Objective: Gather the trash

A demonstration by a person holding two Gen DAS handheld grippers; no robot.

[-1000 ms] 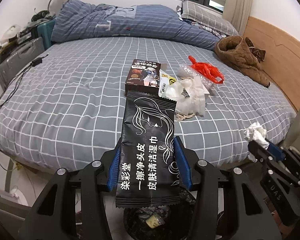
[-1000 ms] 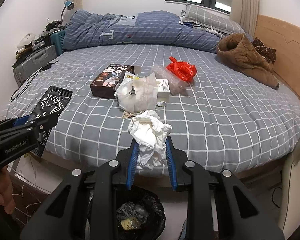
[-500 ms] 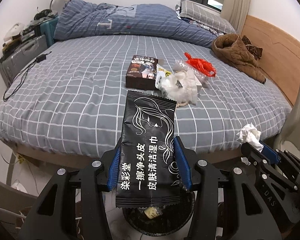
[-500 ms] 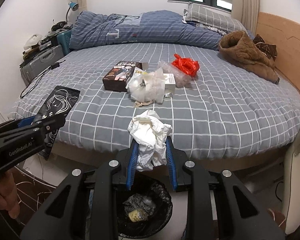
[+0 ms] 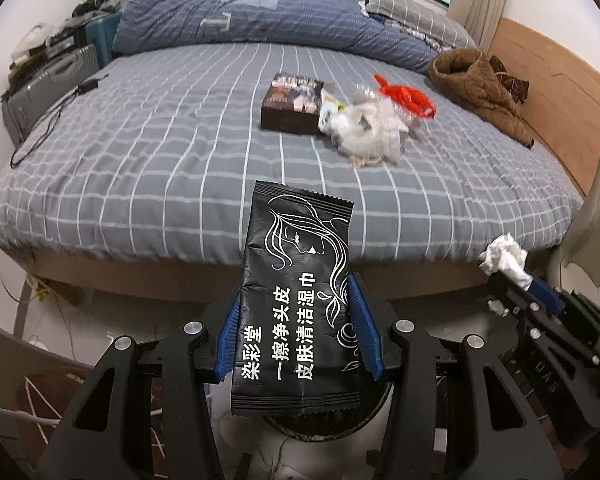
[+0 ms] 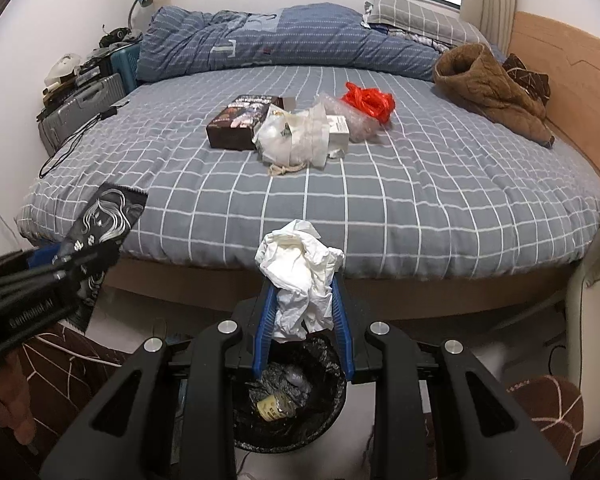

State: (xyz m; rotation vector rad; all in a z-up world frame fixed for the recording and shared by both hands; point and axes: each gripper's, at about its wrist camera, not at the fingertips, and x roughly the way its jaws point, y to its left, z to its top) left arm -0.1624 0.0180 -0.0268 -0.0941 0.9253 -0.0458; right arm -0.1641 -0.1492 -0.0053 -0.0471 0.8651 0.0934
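Note:
My left gripper [image 5: 296, 336] is shut on a black wet-wipe packet [image 5: 296, 300] with white lettering, held off the bed's front edge above a black bin [image 5: 320, 430] that the packet mostly hides. My right gripper [image 6: 303, 320] is shut on a crumpled white tissue [image 6: 298, 276] and hangs right above the bin [image 6: 292, 396], lined with a black bag with trash inside. The right gripper and the tissue [image 5: 504, 260] show at the left wrist view's right; the left gripper with the packet [image 6: 100, 224] shows at the right wrist view's left.
On the grey checked bed [image 6: 420, 200] lie a dark box [image 6: 240, 120], white plastic bags [image 6: 296, 136], a red bag [image 6: 366, 102] and a brown coat [image 6: 488, 88]. Suitcases [image 5: 48, 80] stand at the left. A pale chair [image 6: 596, 320] stands at the right.
Both grippers have drawn back from the bed and lowered toward the floor with their loads. The bin now lies directly under the right gripper.

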